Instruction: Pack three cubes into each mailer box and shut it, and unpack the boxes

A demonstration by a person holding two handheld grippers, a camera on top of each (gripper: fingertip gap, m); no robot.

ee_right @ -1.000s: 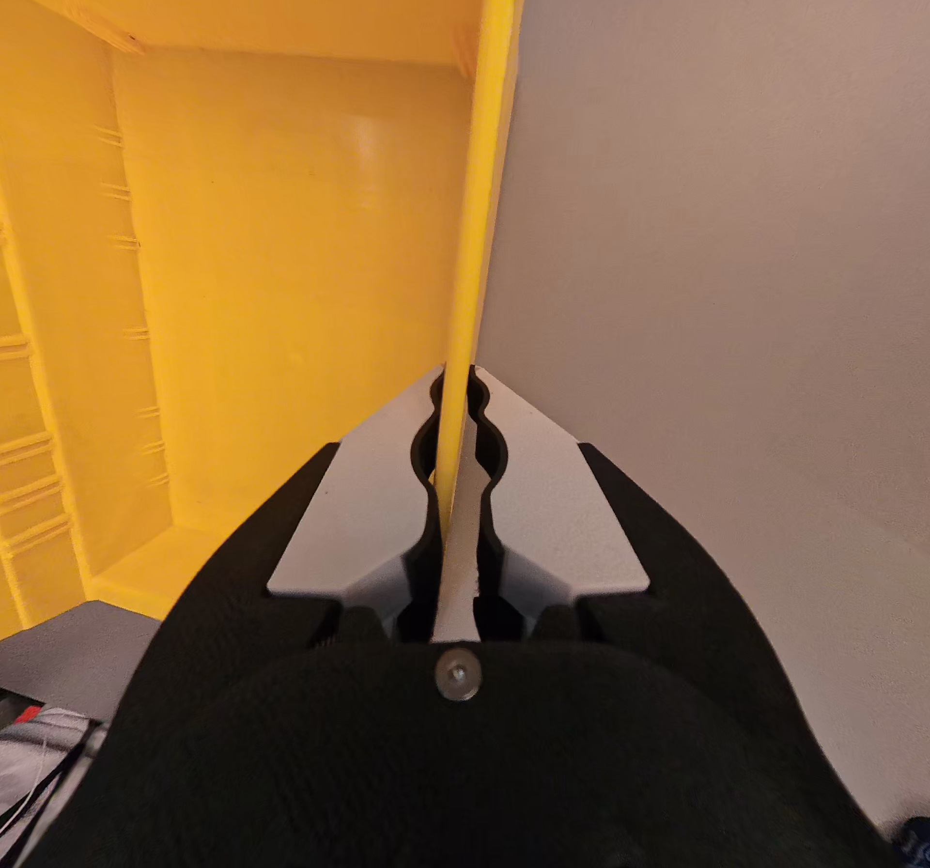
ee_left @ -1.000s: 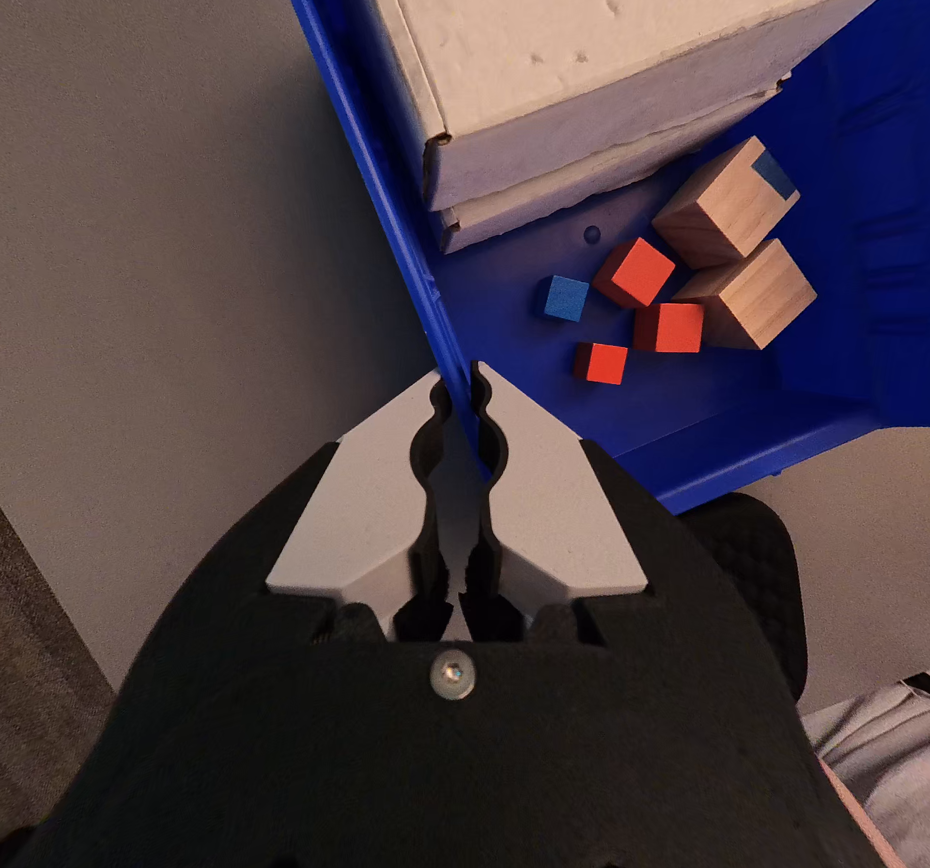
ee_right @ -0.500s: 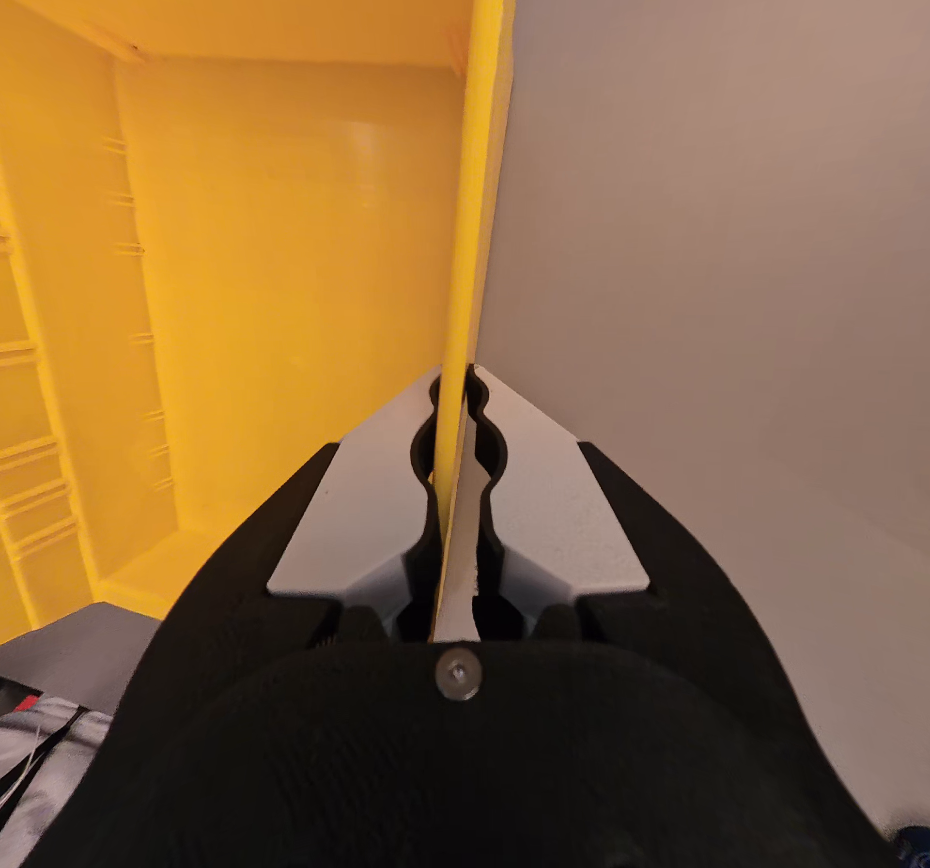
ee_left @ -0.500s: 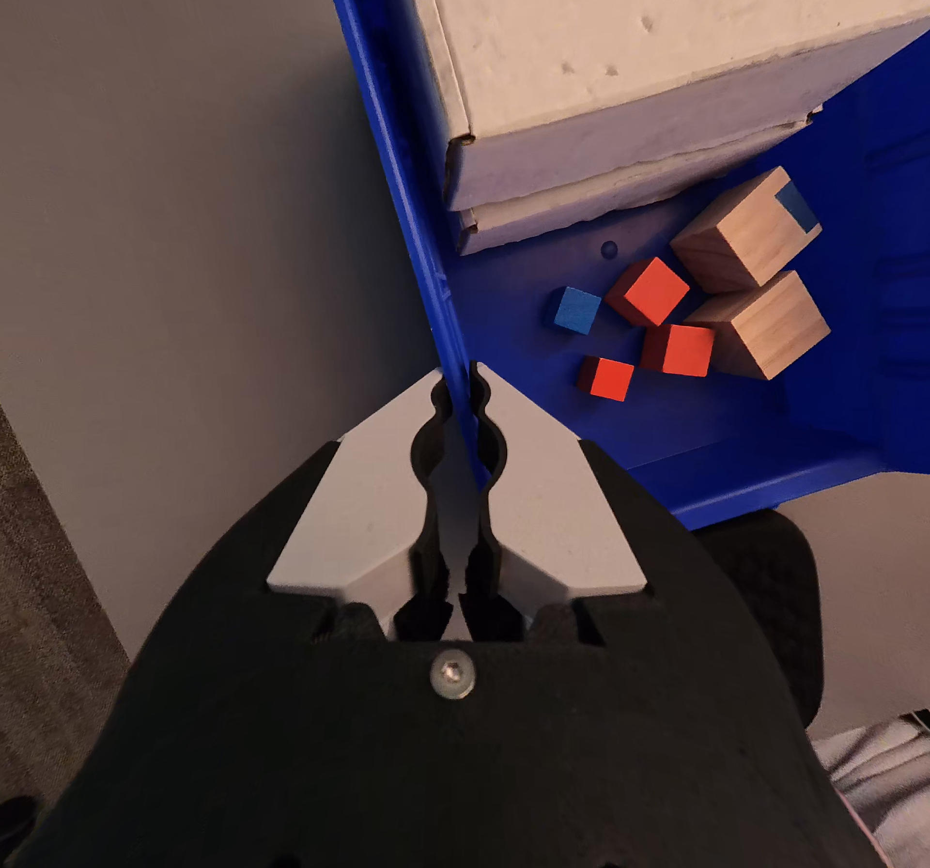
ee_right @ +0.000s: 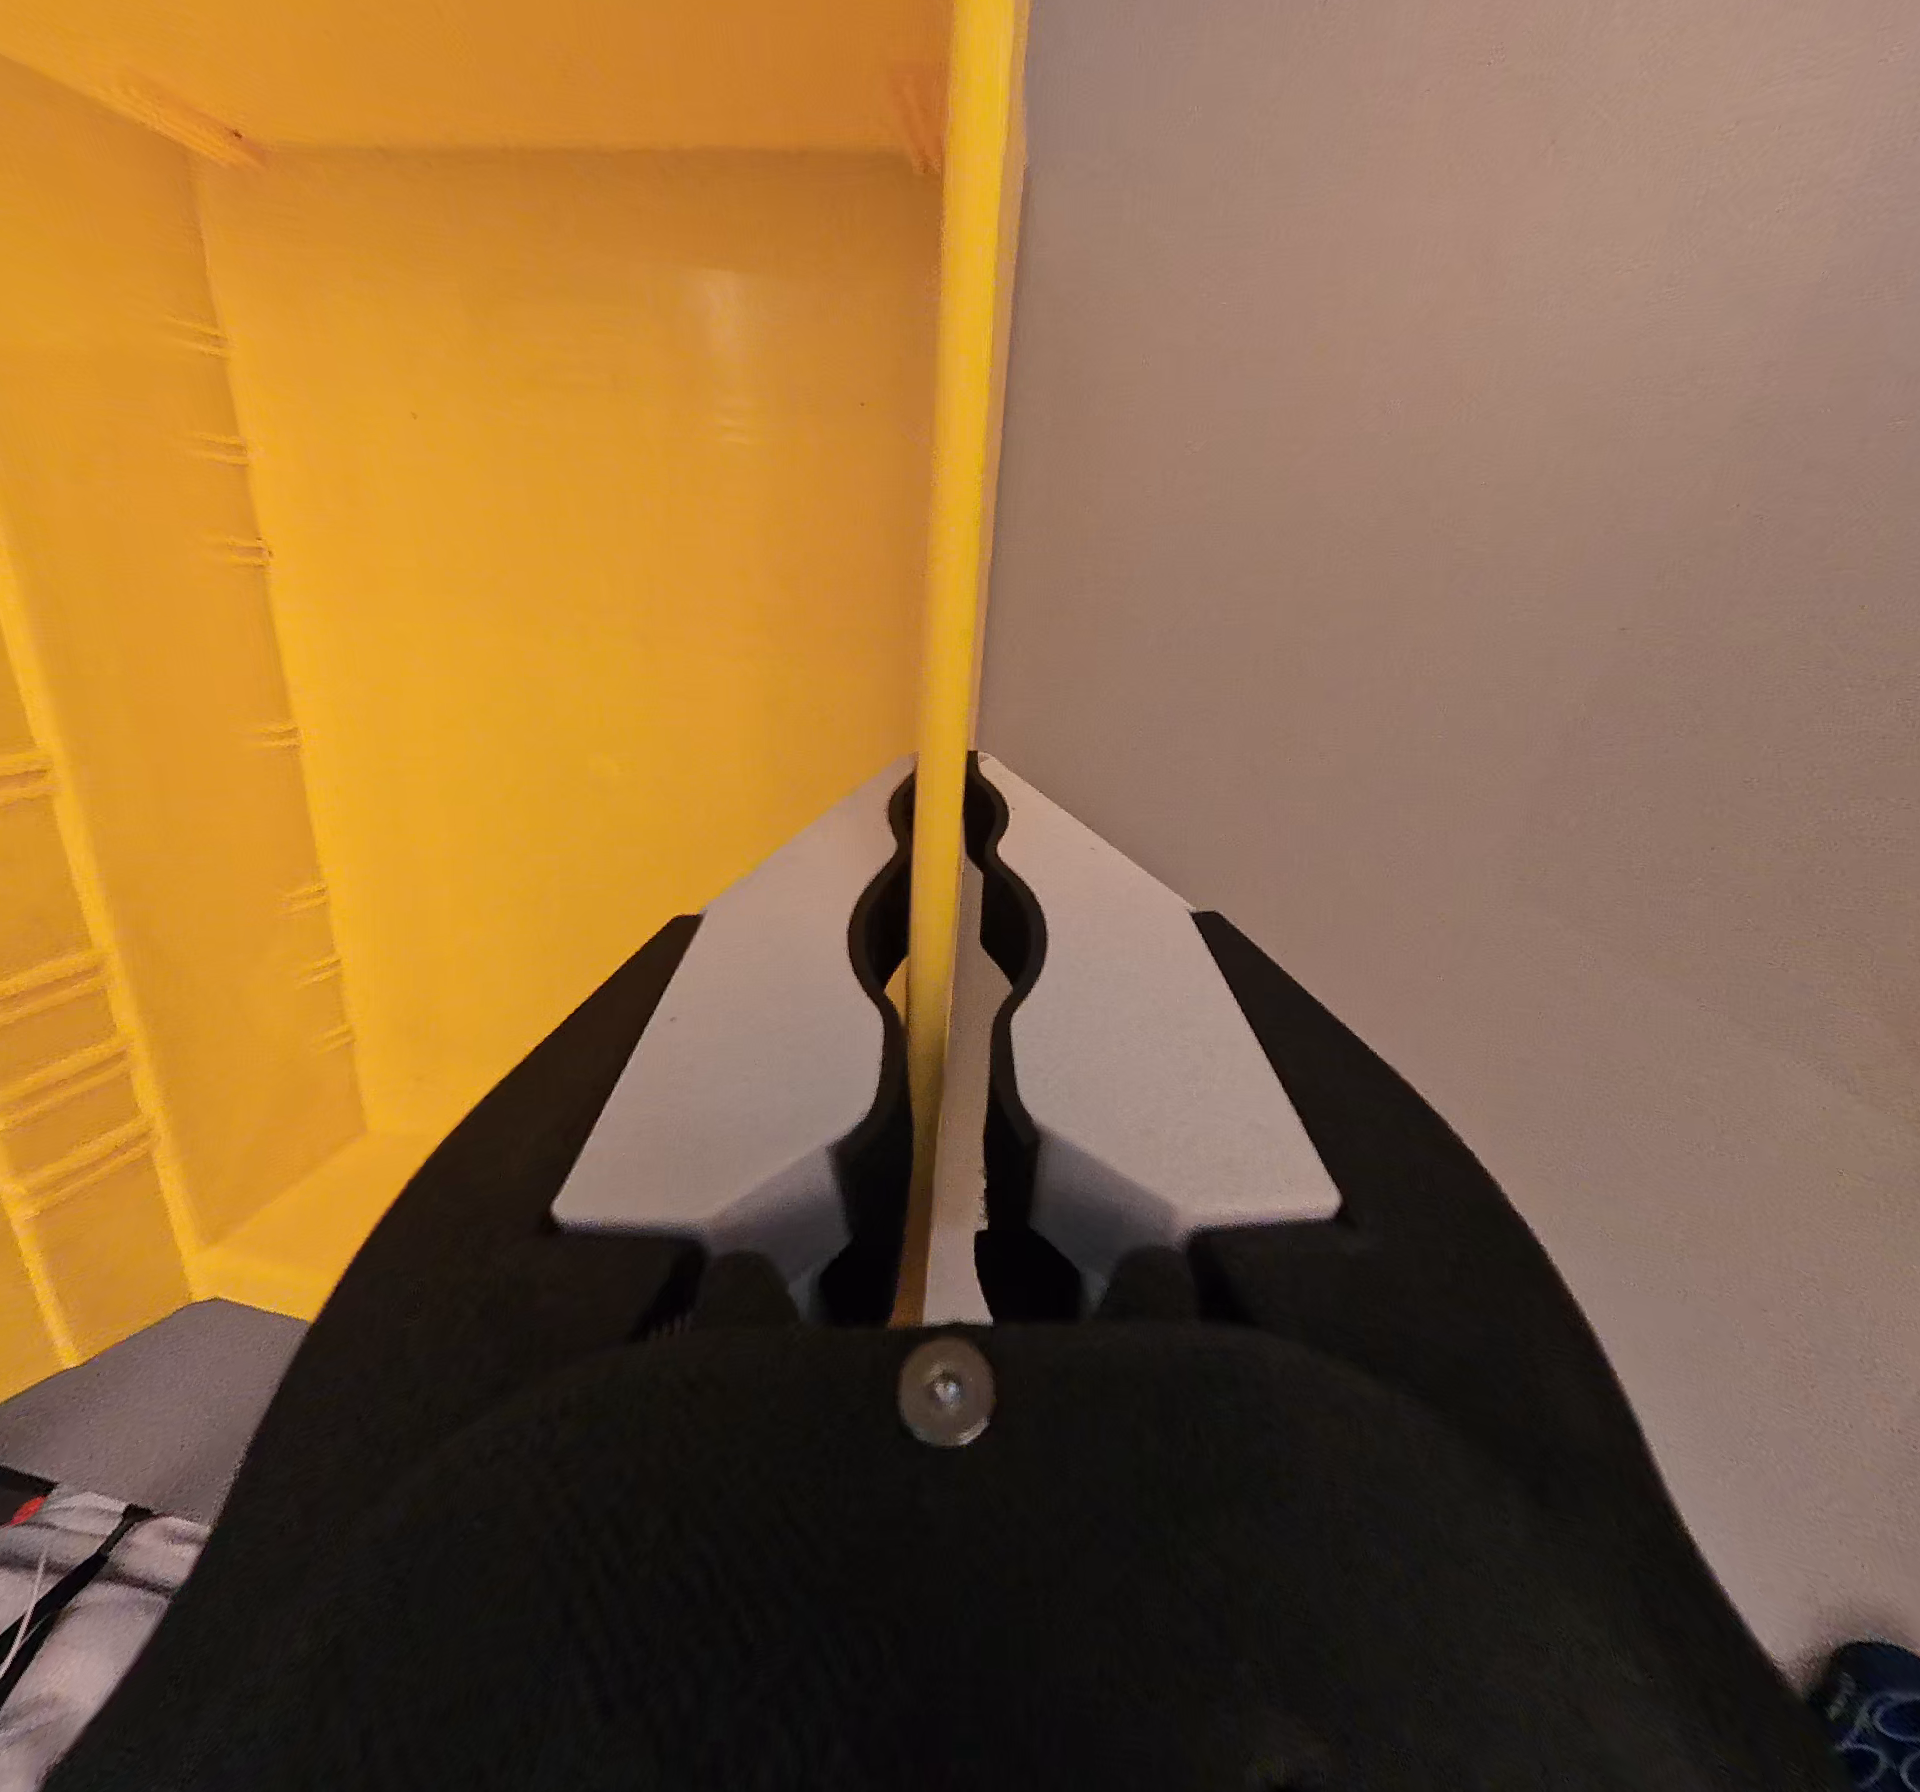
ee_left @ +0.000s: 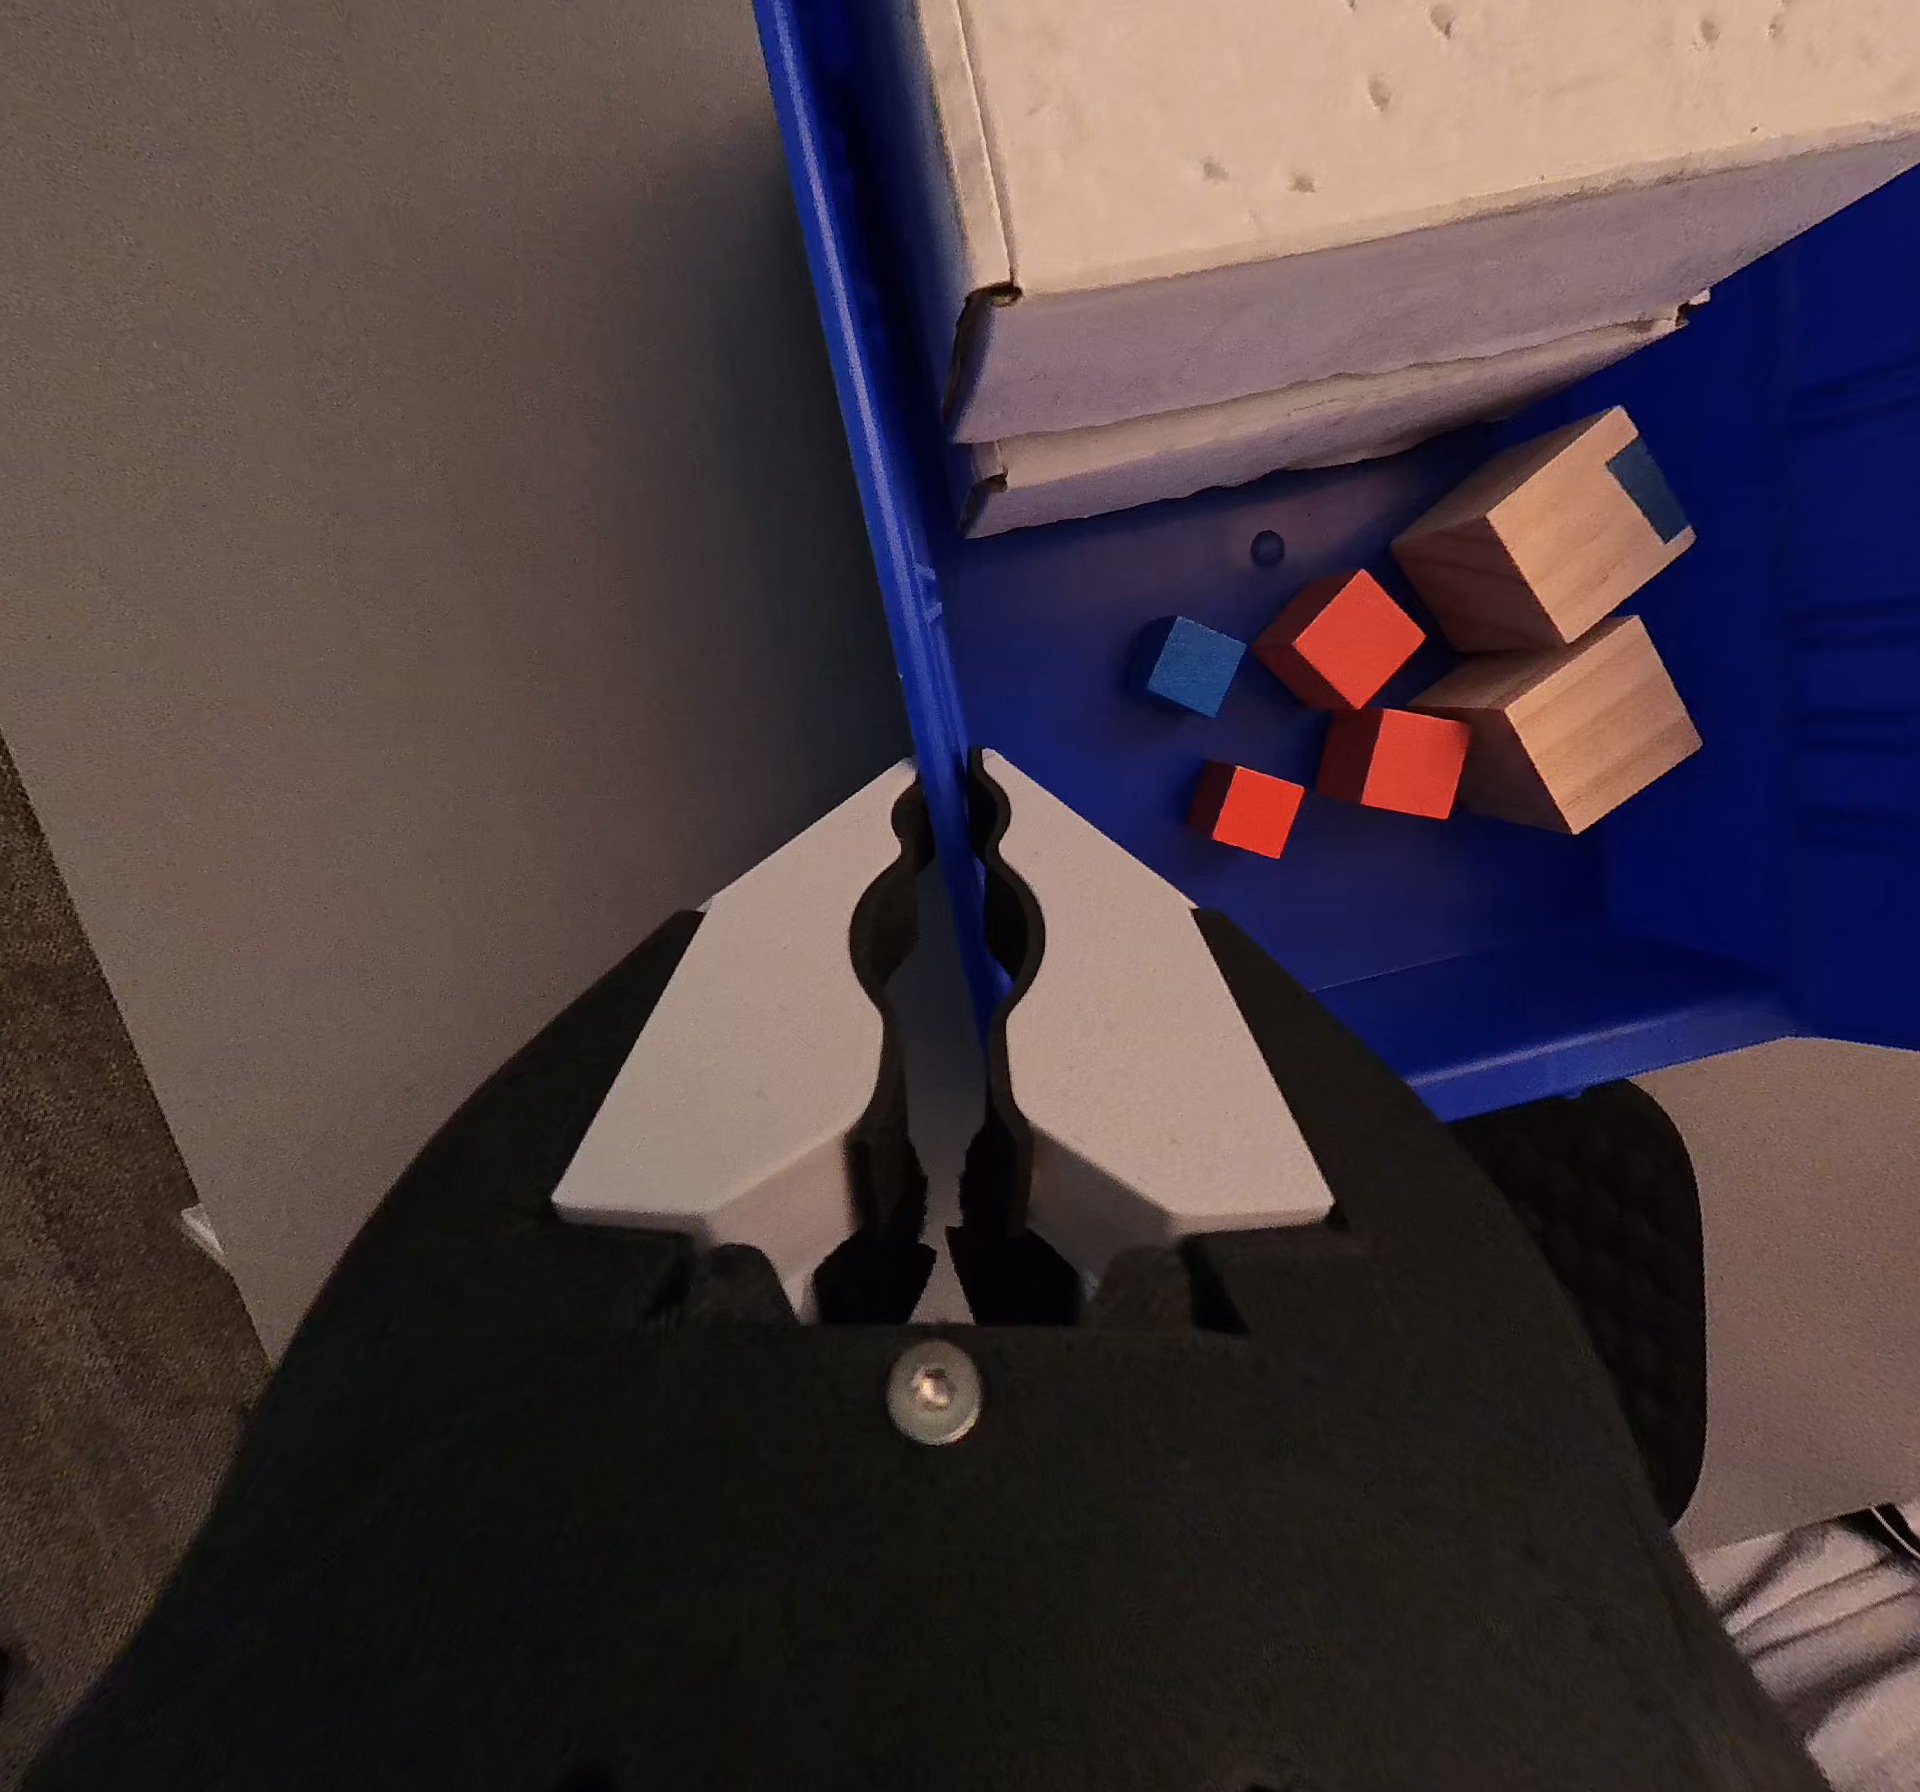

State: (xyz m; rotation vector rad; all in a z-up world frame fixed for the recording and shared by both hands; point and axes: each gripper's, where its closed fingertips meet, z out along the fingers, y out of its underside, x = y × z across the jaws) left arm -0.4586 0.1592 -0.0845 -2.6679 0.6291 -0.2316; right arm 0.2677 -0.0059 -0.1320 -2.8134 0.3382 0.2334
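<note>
inside the blue bin [ee_left: 1351,921] lie 6 loose cubes and 2 white mailer boxes [ee_left: 1403,163] stacked one on the other, both shut, their cardboard pitted and a little frayed at the corners. the cubes count out as 2 large wooden cubes [ee_left: 1558,641], 3 red cubes [ee_left: 1361,693] and 1 small blue cube [ee_left: 1195,664]. the wooden pair touch each other beside the bin's right wall, the upper one with a blue patch on 1 face. 2 of the red cubes sit against them, the 3rd, smaller, lies just apart toward the near wall, and the blue cube sits alone nearer the left wall, all just below the boxes.

the left gripper [ee_left: 943,766] is pinching the bin's left wall, its 2 grey fingers [ee_left: 1122,1046] closed on the thin blue rim. the right gripper [ee_right: 943,766] likewise pinches the right wall of a yellow bin [ee_right: 540,599], the rim running straight up between its fingers.

only the left wrist view shows the cubes, the boxes and the blue bin; only the right wrist view shows the yellow bin, whose visible floor holds nothing. both bins rest on a grey table [ee_left: 416,392].
</note>
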